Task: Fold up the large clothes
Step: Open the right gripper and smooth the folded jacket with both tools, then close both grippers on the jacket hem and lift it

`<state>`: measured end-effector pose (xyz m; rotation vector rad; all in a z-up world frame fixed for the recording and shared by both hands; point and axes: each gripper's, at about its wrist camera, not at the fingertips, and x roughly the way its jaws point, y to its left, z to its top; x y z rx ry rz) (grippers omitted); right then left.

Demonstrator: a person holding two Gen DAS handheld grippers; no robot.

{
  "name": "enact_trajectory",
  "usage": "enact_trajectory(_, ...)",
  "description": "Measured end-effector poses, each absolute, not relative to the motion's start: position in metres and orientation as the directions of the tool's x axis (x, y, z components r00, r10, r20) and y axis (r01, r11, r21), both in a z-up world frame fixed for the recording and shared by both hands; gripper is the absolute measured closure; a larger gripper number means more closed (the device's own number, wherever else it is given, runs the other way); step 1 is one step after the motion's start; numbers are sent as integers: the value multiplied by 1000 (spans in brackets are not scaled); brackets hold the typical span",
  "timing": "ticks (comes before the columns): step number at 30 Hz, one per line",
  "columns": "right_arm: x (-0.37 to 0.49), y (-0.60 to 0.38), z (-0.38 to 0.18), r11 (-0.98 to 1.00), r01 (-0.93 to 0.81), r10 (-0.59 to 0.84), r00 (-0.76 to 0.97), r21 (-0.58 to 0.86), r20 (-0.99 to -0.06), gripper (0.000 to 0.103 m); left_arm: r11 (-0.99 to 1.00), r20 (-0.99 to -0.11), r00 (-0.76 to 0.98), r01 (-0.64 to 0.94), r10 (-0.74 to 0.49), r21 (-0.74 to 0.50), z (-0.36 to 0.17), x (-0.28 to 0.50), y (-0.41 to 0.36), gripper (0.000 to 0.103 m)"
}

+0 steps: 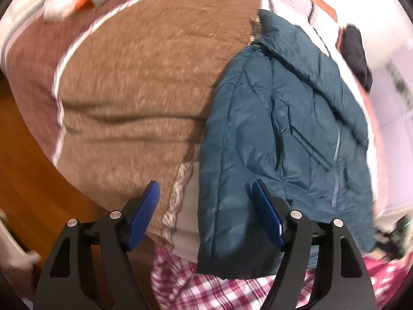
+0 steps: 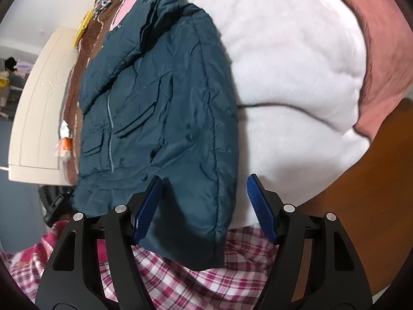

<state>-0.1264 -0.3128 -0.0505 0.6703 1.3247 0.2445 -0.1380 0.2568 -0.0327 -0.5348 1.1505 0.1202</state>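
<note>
Bed: tan fleece blanket (image 1: 134, 82) and white blanket (image 2: 291, 72).
Jacket: teal quilted jacket (image 1: 271, 134), zipped, lies flat at 3 o'clock of the tan blanket.
Left gripper (image 1: 206, 214): jaws apart, gripping nothing.
Right gripper (image 2: 204, 208): jaws apart, hem between, unpressed.

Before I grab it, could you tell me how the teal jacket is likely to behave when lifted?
The jacket looks quilted and puffy, so probably light for its size. Its creased sleeves and drooping hem suggest it will flop and sag from wherever it is pinched. The smooth, slightly shiny shell may slide between pads, so a deep bite on the hem seems wiser.
</note>
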Motion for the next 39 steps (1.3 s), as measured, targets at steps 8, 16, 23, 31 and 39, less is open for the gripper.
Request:
enact_trajectory(8,-134,-321,-59,711,258,604,251,654,-756,34,691,-785,417,-389,-459,-610,-47,-150,257,30)
enact_trajectory(16,-144,-325,-59,690,263,621,265,675,-738,32,732,-789,413,-331,-455,-596,-46,-153,241,56)
enact_trajectory(23,-156,-323,-60,653,239,674,248,718,-696,32,746,-759,468,-268,-453,-610,-31,-154,245,84)
enact_trajectory(31,-170,-329,-37,615,149,703,341,775,-624,83,756,-725,533,-220,-436,-616,-11,-147,247,91)
enact_trajectory(39,-145,-322,12,593,33,708,455,805,-540,88,769,-672,611,-156,-417,-619,28,-135,244,92)
